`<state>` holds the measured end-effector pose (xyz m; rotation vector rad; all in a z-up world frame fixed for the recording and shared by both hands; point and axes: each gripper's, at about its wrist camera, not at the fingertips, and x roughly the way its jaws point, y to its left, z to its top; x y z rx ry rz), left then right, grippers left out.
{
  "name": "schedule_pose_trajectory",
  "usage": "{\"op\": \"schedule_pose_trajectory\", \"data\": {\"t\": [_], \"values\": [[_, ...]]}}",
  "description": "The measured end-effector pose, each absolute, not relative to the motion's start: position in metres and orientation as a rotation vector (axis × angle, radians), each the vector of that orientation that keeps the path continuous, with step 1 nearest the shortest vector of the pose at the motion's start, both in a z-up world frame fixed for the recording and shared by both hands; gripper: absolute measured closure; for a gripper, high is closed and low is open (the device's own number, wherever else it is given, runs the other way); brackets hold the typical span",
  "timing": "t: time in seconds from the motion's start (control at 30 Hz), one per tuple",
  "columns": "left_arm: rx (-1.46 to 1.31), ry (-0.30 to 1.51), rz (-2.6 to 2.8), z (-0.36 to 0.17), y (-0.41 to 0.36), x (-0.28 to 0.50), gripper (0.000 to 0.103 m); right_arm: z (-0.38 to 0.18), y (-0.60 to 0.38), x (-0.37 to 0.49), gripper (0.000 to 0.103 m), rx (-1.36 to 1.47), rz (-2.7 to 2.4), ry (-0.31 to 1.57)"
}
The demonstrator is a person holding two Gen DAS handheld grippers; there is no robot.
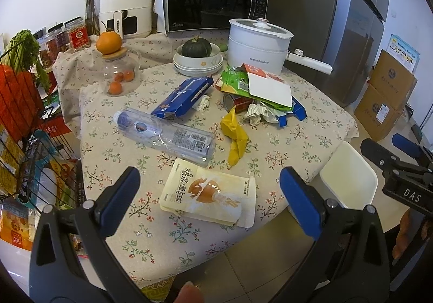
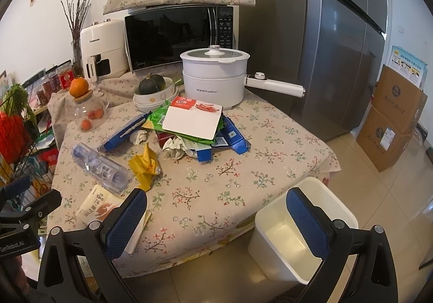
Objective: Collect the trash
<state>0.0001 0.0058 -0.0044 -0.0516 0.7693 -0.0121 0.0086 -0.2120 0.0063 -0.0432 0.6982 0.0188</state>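
Observation:
Trash lies on the floral-cloth table: a cream snack pouch nearest me, a clear plastic bottle on its side, a yellow wrapper, a blue carton, crumpled paper, and a pile of green and red packets under a white card. My left gripper is open just above the pouch. My right gripper is open over the table's front edge; it also shows in the left wrist view. A white bin stands on the floor beside the table, seemingly empty; it also shows in the left wrist view.
A white electric pot, a bowl with a dark squash, a glass jar topped by an orange, a microwave and an air fryer stand at the back. A wire rack is left; a fridge and cardboard boxes right.

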Motion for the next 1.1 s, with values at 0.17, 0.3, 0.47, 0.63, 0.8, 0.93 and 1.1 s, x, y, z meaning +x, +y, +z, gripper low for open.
{"op": "schedule_pose_trajectory", "data": {"t": [0.17,0.3,0.47,0.63,0.8,0.93,1.1], "values": [[-0.053,0.767,-0.009,-0.0042,0.0061,0.0002,0.001,0.0068,-0.212,0.0089,0.0,-0.041,0.017,0.698],[-0.054,0.766,-0.01,-0.0042,0.0061,0.0004,0.001,0.0067,-0.2126,0.0087,0.0,-0.041,0.018,0.698],[-0.05,0.765,-0.012,-0.0041,0.0049,0.0012,0.001,0.0068,-0.2127,0.009,0.0,-0.041,0.017,0.698],[-0.052,0.765,-0.012,-0.0037,0.0048,0.0013,0.001,0.0074,-0.2131,0.0093,0.0,-0.039,0.017,0.696],[-0.051,0.764,-0.012,-0.0036,0.0045,0.0012,0.001,0.0078,-0.2145,0.0092,0.0,-0.042,0.012,0.695],[-0.045,0.762,-0.01,-0.0031,0.0036,0.002,0.001,0.0105,-0.2177,0.0102,0.0,-0.045,0.001,0.691],[-0.044,0.755,-0.01,-0.0025,0.003,0.0018,0.001,0.0138,-0.2178,0.0092,0.0,-0.051,-0.006,0.681]]}}
